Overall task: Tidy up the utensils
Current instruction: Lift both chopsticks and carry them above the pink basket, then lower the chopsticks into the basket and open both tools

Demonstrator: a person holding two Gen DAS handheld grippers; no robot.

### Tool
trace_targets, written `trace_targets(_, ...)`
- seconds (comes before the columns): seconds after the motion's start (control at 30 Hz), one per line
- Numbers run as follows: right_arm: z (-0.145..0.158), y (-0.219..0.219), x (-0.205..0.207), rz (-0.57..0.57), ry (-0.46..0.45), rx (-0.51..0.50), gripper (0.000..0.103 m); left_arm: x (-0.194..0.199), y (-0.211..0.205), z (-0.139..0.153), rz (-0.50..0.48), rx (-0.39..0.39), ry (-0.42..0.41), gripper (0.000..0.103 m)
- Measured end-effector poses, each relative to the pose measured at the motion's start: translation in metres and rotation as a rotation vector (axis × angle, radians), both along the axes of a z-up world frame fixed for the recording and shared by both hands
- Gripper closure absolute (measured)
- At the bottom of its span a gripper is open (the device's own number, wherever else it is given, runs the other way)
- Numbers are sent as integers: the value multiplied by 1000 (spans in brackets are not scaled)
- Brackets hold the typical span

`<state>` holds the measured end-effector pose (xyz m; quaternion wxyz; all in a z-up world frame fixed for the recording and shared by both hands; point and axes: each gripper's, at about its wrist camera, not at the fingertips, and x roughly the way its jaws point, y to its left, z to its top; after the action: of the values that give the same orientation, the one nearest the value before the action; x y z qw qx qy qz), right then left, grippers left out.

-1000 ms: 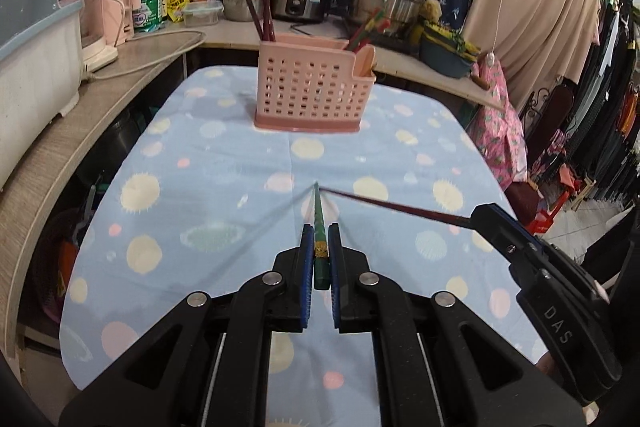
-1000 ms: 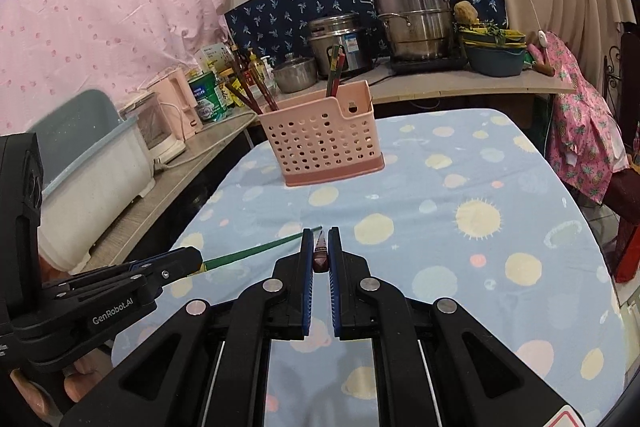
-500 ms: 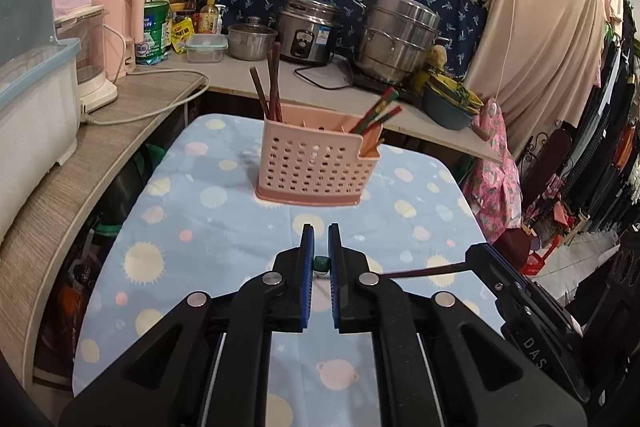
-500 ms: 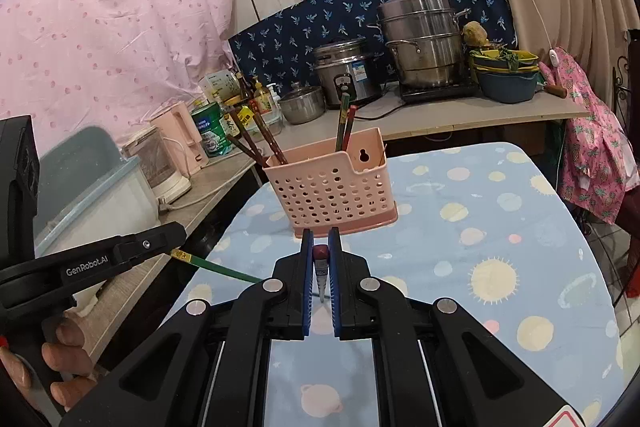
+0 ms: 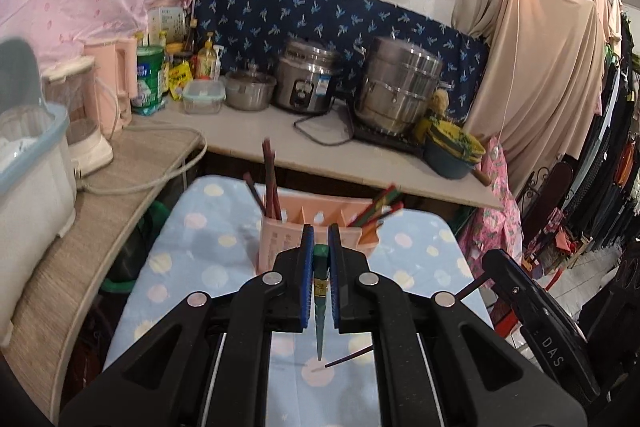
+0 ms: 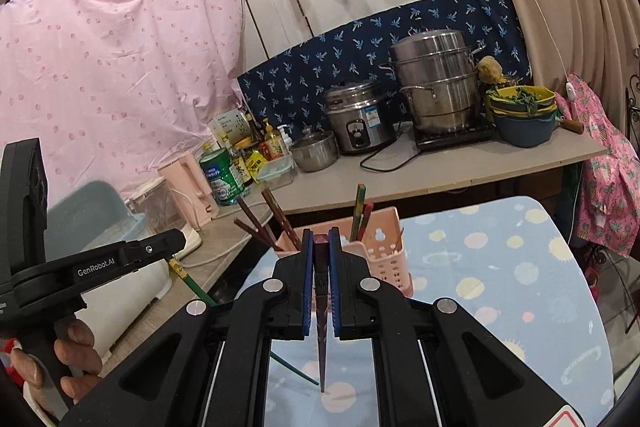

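Behind, only right view shows left hand gripping tool.

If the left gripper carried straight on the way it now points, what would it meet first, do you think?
Most likely the pink utensil basket, which sits right beyond the left gripper and its green chopstick; how far off is unclear.

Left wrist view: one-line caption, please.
Left tongs shut on a green chopstick, facing the pink utensil basket.
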<state>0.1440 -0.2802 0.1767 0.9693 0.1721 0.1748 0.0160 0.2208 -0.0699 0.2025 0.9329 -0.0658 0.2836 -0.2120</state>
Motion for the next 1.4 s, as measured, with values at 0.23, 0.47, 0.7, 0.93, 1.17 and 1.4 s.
trace_targets(0.23, 52, -13, 36, -32, -102, -10, 96, 26, -7, 54, 34, -28, -127, 96)
trace_targets(0.47, 87, -24, 81, -66, -170, -3, 96, 54, -15, 87, 89, -31, -247, 96)
trace_targets(0.7, 80, -24, 125, -76, -141, -31, 96, 94, -27, 77, 118, -1, -256, 96)
trace_targets(0.93, 48, -23, 152, -66, -67, -52, 96, 118, -37, 50, 120, 32, -240, 96)
trace_targets(1.17, 18, -22, 167, -51, 1, -55, 96, 133, -43, 15, 104, 50, -170, 96)
trace_targets(1.4, 8, -19, 165, -48, 28, -64, 91, 128, -49, 6, 99, 88, -156, 96)
